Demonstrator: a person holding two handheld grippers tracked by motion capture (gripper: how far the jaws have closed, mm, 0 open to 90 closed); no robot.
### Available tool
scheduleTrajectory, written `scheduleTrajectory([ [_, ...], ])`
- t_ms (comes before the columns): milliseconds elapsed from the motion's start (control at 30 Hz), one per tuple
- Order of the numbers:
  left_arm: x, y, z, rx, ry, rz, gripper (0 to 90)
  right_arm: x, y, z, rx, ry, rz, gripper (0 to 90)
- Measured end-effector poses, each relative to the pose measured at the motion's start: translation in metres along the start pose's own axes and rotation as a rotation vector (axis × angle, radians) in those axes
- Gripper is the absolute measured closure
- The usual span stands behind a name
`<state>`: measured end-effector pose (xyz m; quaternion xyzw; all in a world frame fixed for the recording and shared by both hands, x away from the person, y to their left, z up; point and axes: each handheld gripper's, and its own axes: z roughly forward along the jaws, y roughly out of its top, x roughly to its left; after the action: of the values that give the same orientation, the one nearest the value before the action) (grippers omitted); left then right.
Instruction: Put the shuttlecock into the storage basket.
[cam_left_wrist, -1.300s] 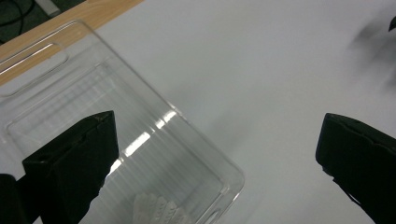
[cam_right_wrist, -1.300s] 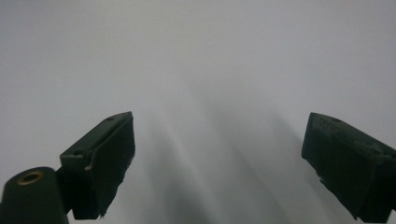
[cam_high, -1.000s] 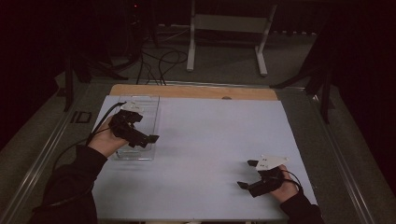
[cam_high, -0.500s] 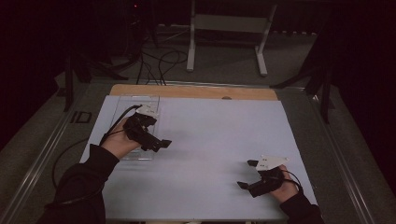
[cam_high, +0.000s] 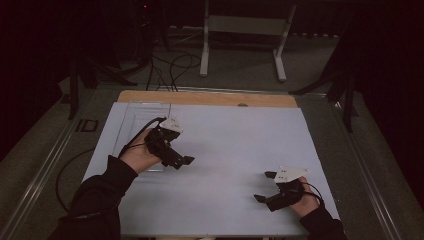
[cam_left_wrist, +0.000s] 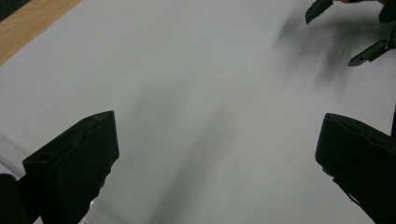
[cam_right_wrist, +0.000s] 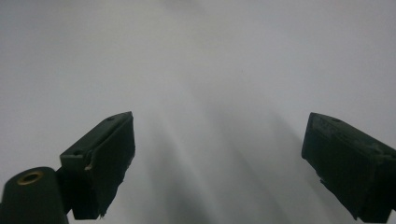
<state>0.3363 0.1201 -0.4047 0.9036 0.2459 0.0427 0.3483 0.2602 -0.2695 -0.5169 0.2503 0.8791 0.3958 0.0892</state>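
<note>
My left gripper (cam_high: 182, 161) hovers over the white table sheet (cam_high: 230, 145), just past the right edge of a clear plastic tray (cam_high: 136, 119). Its jaws stand wide apart with nothing between them, as the left gripper view (cam_left_wrist: 219, 154) shows. My right gripper (cam_high: 264, 186) rests low near the front right of the sheet. It is open and empty, with bare white sheet between its jaws in the right gripper view (cam_right_wrist: 219, 158). The right gripper (cam_left_wrist: 345, 32) also appears far off in the left gripper view.
A wooden strip (cam_high: 210, 98) runs along the table's far edge. Beyond it on the floor stand a white frame (cam_high: 240, 30) and loose cables (cam_high: 170, 65). A metal rail (cam_high: 50, 155) borders the table's left side.
My left gripper has moved right and slightly away from me, off the clear tray toward the middle of the sheet. The right gripper has stayed put.
</note>
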Motion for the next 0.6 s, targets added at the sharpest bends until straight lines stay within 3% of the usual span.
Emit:
scheduleTrajectory([
  [333,-0.018,0.004,0.015,0.004,-0.042,0.034,0.1,0.000,0.000,-0.001,-0.002,-0.004,-0.006,9.6],
  [600,-0.028,-0.003,0.028,0.022,-0.068,0.049,0.1,0.000,0.000,-0.001,0.001,-0.003,-0.007,9.6],
])
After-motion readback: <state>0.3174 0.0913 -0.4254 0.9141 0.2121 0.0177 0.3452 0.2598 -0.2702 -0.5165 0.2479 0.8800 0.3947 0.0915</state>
